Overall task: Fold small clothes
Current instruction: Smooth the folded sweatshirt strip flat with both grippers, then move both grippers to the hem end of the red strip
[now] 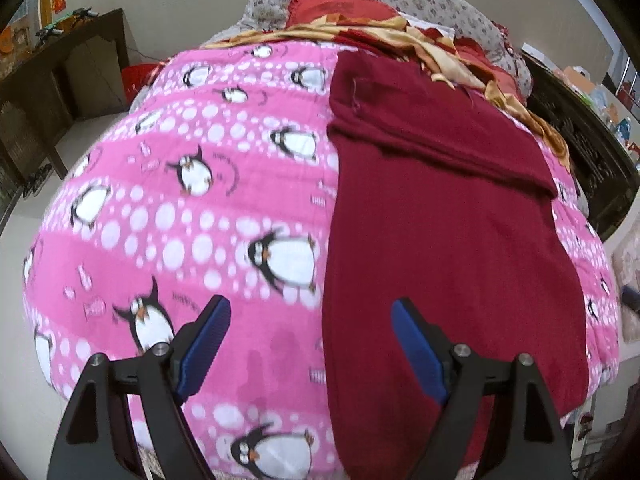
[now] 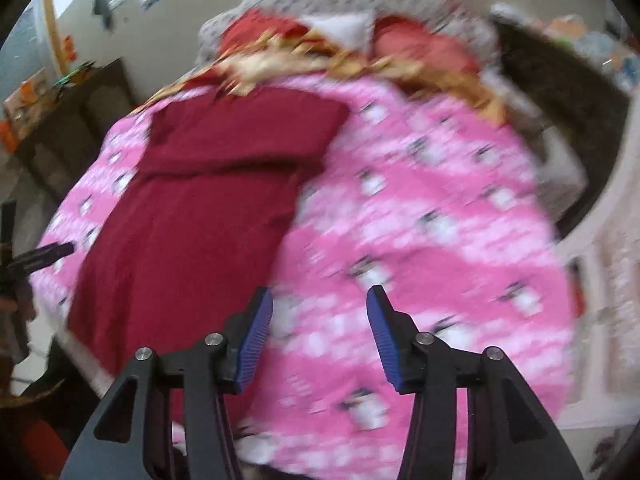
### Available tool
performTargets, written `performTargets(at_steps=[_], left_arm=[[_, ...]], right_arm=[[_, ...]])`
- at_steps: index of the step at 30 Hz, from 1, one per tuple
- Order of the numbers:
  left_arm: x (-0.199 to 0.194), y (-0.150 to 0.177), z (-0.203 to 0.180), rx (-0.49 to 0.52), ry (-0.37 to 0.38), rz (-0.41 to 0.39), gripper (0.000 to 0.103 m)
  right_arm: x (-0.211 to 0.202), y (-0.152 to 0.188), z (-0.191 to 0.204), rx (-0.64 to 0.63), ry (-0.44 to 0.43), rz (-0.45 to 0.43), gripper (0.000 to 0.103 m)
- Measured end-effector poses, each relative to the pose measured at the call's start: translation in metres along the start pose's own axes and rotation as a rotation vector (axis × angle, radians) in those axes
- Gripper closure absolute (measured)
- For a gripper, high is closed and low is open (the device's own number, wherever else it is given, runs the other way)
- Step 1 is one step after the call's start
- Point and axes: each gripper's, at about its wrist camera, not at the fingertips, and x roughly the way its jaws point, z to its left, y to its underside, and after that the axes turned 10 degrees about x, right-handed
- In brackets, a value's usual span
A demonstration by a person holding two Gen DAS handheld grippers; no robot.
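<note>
Left gripper (image 1: 311, 312) was held with its blue-padded fingers (image 1: 206, 350) spread wide, gripping nothing; right gripper (image 2: 320, 304) likewise had fingers (image 2: 256, 336) parted and empty.

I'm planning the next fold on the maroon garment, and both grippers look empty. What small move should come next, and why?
Probably lower the left gripper onto the maroon garment's near hem. Both it and the right gripper are open and empty, and the garment lies long on the pink penguin blanket, only its far end folded.
</note>
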Motion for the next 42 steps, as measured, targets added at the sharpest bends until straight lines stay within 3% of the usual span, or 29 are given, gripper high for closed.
performTargets(at_steps=[5,13,24,42], left_arm=[[0.002,0.013,-0.006,0.009,0.017,0.03,0.017],[0.013,0.025,-0.012,0.009,0.052,0.078,0.017],[0.024,0.029,-0.015,0.001,0.071,0.11,0.017],[0.024,0.033,-0.013,-0.015,0.089,0.098,0.016]], right_arm=[[0.044,0.03,0.015,0.044,-0.098,0.095,0.038],[0.07,0.049,0.004,0.124,-0.115,0.179,0.038],[0.076,0.05,0.006,0.132,-0.118,0.193,0.036],[0.082,0.044,0.026,0.089,-0.114,0.208,0.035]])
